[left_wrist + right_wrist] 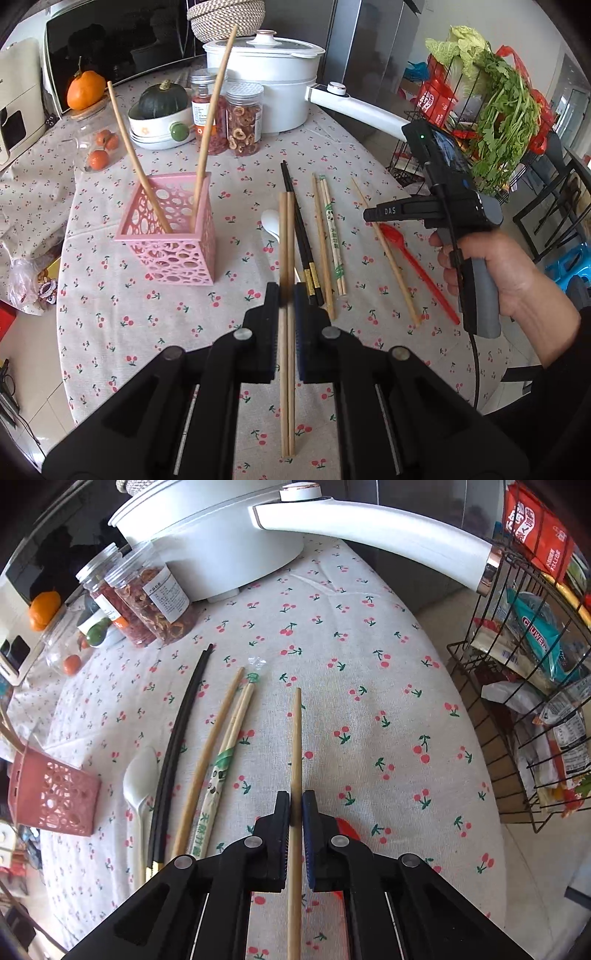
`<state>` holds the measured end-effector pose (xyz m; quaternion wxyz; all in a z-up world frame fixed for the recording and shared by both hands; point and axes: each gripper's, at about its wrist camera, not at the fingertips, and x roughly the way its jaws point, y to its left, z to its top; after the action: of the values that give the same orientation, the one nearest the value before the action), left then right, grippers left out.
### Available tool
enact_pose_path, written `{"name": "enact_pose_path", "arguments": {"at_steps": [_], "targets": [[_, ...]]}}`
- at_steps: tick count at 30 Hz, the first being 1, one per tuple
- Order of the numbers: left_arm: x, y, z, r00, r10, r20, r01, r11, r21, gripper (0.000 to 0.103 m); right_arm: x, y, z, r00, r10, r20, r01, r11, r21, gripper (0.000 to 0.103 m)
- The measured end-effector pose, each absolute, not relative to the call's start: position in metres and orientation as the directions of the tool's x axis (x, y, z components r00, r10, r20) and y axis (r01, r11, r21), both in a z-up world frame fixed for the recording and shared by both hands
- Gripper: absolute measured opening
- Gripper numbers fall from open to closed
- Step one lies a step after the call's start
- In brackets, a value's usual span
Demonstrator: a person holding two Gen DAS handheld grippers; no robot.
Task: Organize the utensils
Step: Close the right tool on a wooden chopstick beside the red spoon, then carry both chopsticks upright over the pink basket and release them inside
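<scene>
On the tabletop (110,325) a pink holder (168,236) is standing at the left with two wooden chopsticks (210,122) leaning in it. Right of it, the left tool (286,295) is clamping a wooden chopstick pair (286,369), with a white spoon (271,221), black chopsticks (301,236) and wrapped chopsticks (332,236) lying alongside. Farther right, the right tool (295,805) is gripping a single wooden chopstick (296,738) beside a red spoon (417,262).

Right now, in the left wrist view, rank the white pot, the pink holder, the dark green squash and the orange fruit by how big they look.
1. white pot
2. pink holder, nearer the camera, so this ranking is unsure
3. dark green squash
4. orange fruit, close to the squash in looks
</scene>
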<state>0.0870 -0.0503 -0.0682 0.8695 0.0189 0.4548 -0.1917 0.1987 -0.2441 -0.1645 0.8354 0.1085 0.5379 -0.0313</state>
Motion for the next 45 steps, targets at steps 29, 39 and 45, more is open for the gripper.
{"name": "enact_pose_path", "arguments": {"at_steps": [29, 39, 45], "targets": [[0.076, 0.0, -0.039, 0.546, -0.432, -0.718, 0.297, 0.901, -0.316, 0.034, 0.065, -0.197, 0.0, 0.748, 0.221, -0.626, -0.055, 0.96, 0.273, 0.007], [0.112, -0.034, -0.094, 0.517, -0.377, -0.769, 0.232, 0.926, -0.298, 0.037, 0.073, -0.198, -0.008, 0.724, 0.227, -0.651, -0.06, 0.962, 0.268, 0.007], [0.129, -0.037, -0.114, 0.501, -0.331, -0.8, 0.178, 0.944, -0.278, 0.037, 0.073, -0.202, -0.014, 0.714, 0.221, -0.665, -0.056, 0.964, 0.26, 0.007]]}}
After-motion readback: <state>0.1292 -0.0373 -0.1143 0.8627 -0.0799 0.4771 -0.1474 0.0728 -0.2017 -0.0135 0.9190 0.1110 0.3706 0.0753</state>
